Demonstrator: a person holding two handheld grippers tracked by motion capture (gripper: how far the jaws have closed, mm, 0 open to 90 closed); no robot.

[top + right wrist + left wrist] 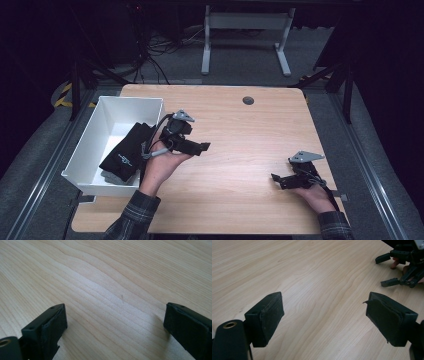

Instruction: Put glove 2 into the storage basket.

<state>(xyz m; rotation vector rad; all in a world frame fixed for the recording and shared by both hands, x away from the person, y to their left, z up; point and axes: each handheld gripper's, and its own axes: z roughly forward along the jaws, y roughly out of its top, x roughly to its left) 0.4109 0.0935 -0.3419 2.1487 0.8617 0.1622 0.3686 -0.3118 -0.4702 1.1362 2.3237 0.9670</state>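
Hovering just right of the white bin [90, 145], the left gripper [202, 147] sits in the left-centre of the high view with its jaws spread wide and nothing between them; in the left gripper view its pads [270, 318] frame only bare wood grain. The right gripper [281, 180] rests low at the lower right of the high view, near the front edge of the worktop [240, 135], jaws likewise apart and empty; in the right gripper view its pads [53, 327] stand over plain wood. It also shows at the upper right of the left gripper view [397, 270], well apart from the left one.

The thing nearest the left gripper is the dark folded cloth [125, 152], lying inside the bin at the left of the high view, against the bin's near right wall. It looks like a garment with a small pale print, though its kind is too dim to tell. It seems settled in the bin, so the work appears close to done or between steps.

The risks from here are modest. The left gripper's cable [155, 145] loops close to the bin's rim, and a quick sweep of that hand could snag the rim and drag or tip the bin toward the worktop's left edge, which it already overhangs slightly. If the cloth must be taken again, wide jaws reaching over the wall may knock it, or pinch only a top layer so the fold falls open.
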